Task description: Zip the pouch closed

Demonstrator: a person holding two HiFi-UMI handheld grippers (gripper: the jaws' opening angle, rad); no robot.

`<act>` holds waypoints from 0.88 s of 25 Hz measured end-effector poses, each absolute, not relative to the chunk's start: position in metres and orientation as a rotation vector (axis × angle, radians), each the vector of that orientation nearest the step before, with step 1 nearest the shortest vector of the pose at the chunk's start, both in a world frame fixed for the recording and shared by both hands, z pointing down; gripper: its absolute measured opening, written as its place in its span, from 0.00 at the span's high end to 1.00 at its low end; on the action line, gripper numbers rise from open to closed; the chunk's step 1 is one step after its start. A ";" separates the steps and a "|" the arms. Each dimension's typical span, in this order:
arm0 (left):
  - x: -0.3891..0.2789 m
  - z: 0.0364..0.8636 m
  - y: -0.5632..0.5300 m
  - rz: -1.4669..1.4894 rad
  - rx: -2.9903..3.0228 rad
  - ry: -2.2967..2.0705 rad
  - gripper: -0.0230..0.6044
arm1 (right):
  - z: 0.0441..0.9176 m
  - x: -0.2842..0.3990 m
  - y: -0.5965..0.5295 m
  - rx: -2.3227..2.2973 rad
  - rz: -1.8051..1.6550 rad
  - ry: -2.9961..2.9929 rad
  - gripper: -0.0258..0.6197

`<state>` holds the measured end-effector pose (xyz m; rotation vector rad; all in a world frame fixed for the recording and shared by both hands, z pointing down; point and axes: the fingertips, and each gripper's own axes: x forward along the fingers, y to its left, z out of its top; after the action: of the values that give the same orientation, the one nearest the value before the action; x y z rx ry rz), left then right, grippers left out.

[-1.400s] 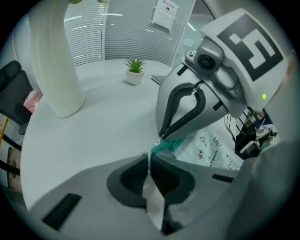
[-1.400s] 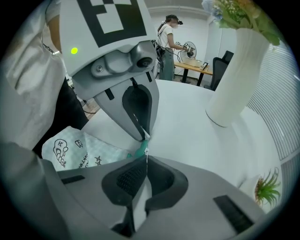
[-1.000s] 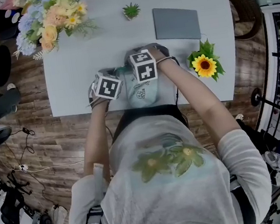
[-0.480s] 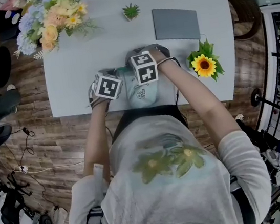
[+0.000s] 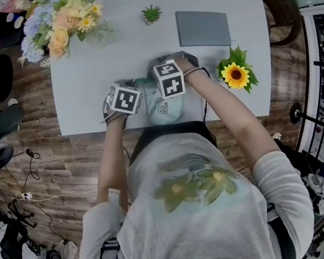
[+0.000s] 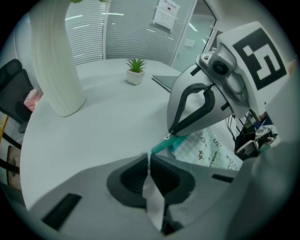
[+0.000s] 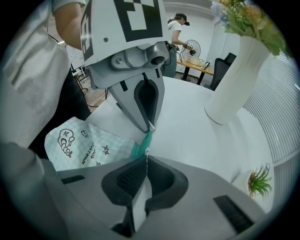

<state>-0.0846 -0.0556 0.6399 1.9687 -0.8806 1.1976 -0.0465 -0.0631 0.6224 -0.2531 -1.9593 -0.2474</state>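
Reaching forward from the torso with both forearms, elbows tucked, wrists tipped steeply down so that the marker cubes face up. Meeting nose to nose, left gripper point(image 6: 149, 159) and right gripper point(image 7: 146, 157), tips almost touching over the far end of the pouch point(image 5: 165, 108).

Clenched, the left – jaws pressed together on the end of the teal zip strip point(image 6: 161, 146) at the pouch's mouth. Clenched too, the right, jaws flat against each other with a small pale tab at their tips, right where the same teal strip runs in; cannot tell whether that tab is the zip pull.

Lying flat on the white table point(image 5: 108, 43), pale and printed, with its lower end just at the near edge, close against the person's body. Hemmed in on the right by a sunflower point(image 5: 237, 74) near the right wrist, and beyond it by a grey flat slab point(image 5: 203, 27). Open tabletop to the left of the left gripper as far as the table's left edge – and straight ahead too, up to a small potted plant point(image 5: 151, 12) and a vase of flowers point(image 5: 60, 23) at the far left corner.
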 end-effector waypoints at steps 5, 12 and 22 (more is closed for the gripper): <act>-0.084 0.641 -0.055 1.195 1.967 -0.879 0.93 | 0.621 -0.044 -0.061 -0.245 -0.271 -1.969 0.93; -0.084 0.641 -0.055 1.197 1.964 -0.878 0.93 | 0.621 -0.040 -0.059 -0.243 -0.272 -1.963 0.93; -0.087 0.638 -0.059 1.218 1.974 -0.904 0.93 | 0.622 -0.035 -0.058 -0.226 -0.282 -1.944 0.93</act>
<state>-0.0872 -0.0590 0.6381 1.9741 -0.9035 1.2176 -0.0348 -0.0576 0.6216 -0.2260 -1.9439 -0.2823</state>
